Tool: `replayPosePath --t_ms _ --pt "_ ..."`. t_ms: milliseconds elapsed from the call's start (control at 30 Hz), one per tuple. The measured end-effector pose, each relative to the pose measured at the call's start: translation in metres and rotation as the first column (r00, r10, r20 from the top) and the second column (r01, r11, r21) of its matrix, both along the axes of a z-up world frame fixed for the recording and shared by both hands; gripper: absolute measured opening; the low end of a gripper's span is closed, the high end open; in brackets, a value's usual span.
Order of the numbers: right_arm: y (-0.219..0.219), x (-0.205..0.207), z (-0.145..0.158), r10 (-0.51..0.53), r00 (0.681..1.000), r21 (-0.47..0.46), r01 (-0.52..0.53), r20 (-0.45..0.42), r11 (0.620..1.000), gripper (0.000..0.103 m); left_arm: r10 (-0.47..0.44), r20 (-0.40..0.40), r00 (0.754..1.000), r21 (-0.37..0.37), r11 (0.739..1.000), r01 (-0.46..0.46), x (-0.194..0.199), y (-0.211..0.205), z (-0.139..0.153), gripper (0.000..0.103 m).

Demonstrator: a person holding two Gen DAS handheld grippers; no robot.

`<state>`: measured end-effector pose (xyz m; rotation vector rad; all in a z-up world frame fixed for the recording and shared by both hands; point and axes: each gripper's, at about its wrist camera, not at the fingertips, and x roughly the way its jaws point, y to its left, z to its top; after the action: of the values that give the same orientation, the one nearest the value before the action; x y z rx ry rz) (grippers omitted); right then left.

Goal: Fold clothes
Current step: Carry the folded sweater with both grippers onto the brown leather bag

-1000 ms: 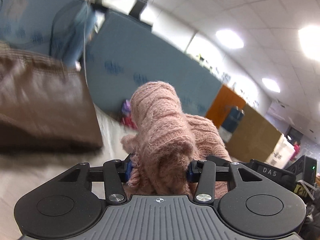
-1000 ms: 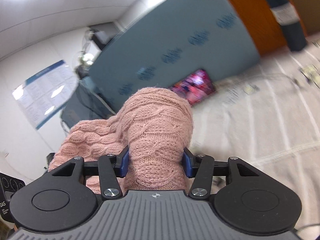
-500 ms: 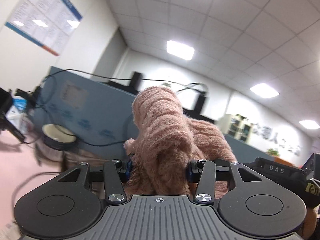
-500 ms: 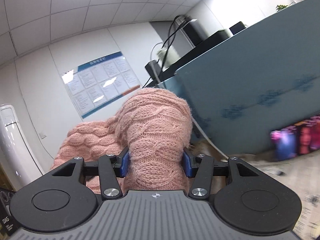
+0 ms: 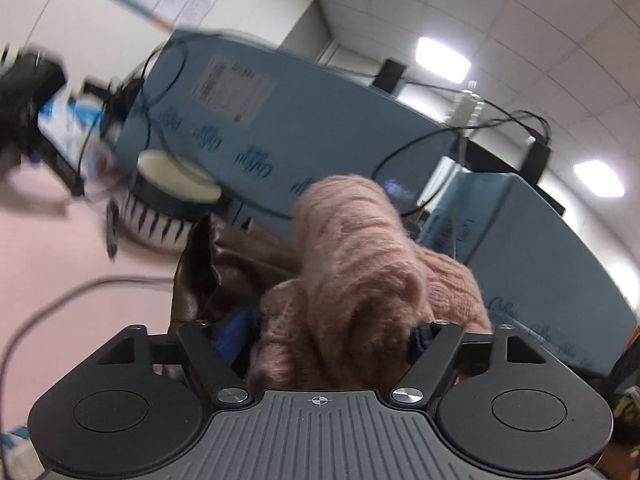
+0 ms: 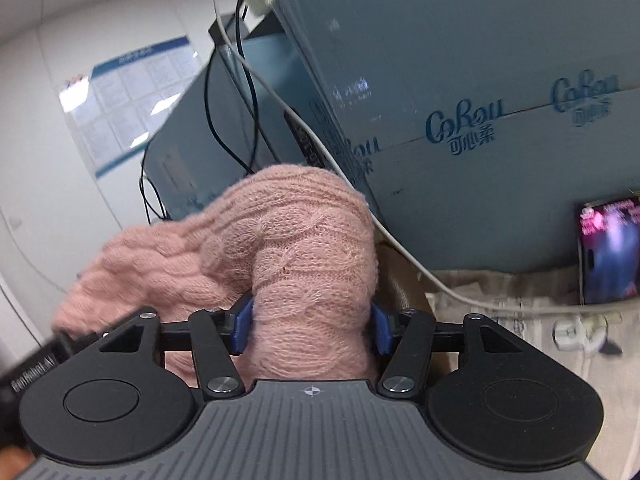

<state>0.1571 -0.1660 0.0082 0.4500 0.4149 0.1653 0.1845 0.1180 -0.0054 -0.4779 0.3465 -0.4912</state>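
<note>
Hand-held grippers (image 5: 336, 332) (image 6: 308, 320) w/ sweater (image 6: 304, 248), boxes (image 6: 460, 80) behind

Your left gripper (image 5: 334, 332) and right gripper (image 6: 310, 322) match: ribbed grey bodies, black round-capped arms, silver screws, blue pads (image 6: 241, 326).

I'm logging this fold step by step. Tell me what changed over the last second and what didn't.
Both cameras swung: a second ago they looked over the pale table, then up at the ceiling, and now they face the blue boxes. The left gripper and right gripper moved together. Nothing was taken or released: each pair of jaws stays shut on the pink sweater.
</note>
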Motion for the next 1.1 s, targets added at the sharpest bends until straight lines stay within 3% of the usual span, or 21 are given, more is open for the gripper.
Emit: replayPosePath --t_ms 100,133,200,300,400,500,600,667,933,1100 --pt "-0.002 0.009 -0.004 -0.014 1.0 0.011 0.014 -0.003 1.0 0.055 0.028 0.037 0.999 -0.047 0.999 -0.026 -0.005 0.008 0.003 0.081" --pt "-0.001 0.011 -0.005 -0.021 1.0 0.002 0.021 -0.001 1.0 0.056 0.051 0.066 0.997 -0.05 0.998 -0.047 -0.008 0.009 0.004 0.086" --pt "0.001 0.011 -0.007 -0.031 1.0 -0.011 0.031 0.0 0.999 0.057 0.102 0.089 0.991 -0.006 0.995 -0.102 -0.011 0.007 0.007 0.091" --pt "0.0 0.012 -0.008 -0.03 1.0 -0.016 0.03 -0.002 0.999 0.059 0.184 0.037 0.982 0.133 0.973 -0.187 -0.003 -0.004 0.003 0.096" --pt "0.001 0.013 -0.009 -0.031 1.0 -0.024 0.031 -0.001 0.999 0.059 0.204 0.012 0.979 0.169 0.964 -0.203 0.0 -0.007 0.002 0.101" --pt "0.002 0.013 -0.008 -0.033 0.999 -0.034 0.032 -0.006 0.999 0.061 0.209 0.038 0.977 0.177 0.961 -0.213 -0.003 -0.008 0.001 0.101" --pt "0.005 0.013 -0.003 -0.027 1.0 -0.079 0.027 -0.003 0.997 0.069 0.216 0.066 0.974 0.165 0.961 -0.224 -0.007 -0.006 0.0 0.103" --pt "0.01 0.012 0.004 -0.032 0.999 -0.126 0.033 0.01 0.991 0.087 0.228 0.087 0.97 0.157 0.958 -0.239 -0.013 -0.005 0.003 0.103" --pt "0.009 -0.04 0.032 -0.083 0.993 -0.163 0.097 0.09 0.982 0.102 0.29 0.205 0.935 0.136 0.938 -0.32 -0.062 0.0 0.028 0.103" --pt "0.01 -0.086 0.028 -0.077 0.988 -0.176 0.1 0.131 0.979 0.103 0.256 0.148 0.955 0.171 0.945 -0.28 -0.099 -0.007 0.027 0.103"
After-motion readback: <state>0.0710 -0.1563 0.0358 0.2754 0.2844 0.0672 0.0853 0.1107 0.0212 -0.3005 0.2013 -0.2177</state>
